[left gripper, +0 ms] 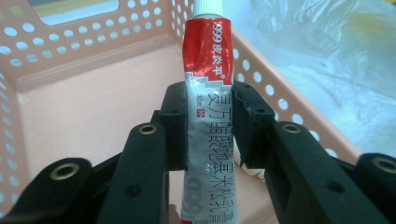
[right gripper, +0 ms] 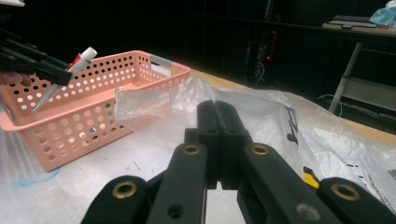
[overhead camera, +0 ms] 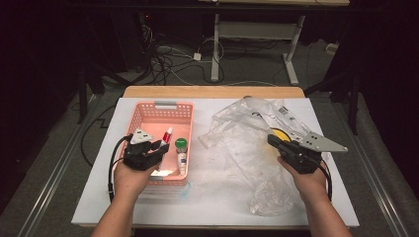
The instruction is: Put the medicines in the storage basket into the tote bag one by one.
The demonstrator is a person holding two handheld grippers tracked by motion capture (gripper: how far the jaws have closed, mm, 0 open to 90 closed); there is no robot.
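Gripping the red-and-silver tube (left gripper: 208,121) between both pads of the left gripper (left gripper: 208,126), jaws partly closed, pressing its sides at mid-length; white cap pointing away, tail end toward the hand. Held above the pink basket (overhead camera: 143,116), over its floor. Right gripper (right gripper: 217,135) fully closed, empty, just above the clear plastic bag (right gripper: 280,116).

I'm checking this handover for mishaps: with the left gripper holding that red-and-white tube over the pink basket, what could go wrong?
The left gripper pinches the ointment tube across its soft body, so it might crease or slip. Released here, the tube could land on the green-capped bottle in the pink basket. The right gripper, shut beside the clear plastic bag, could snag its film.
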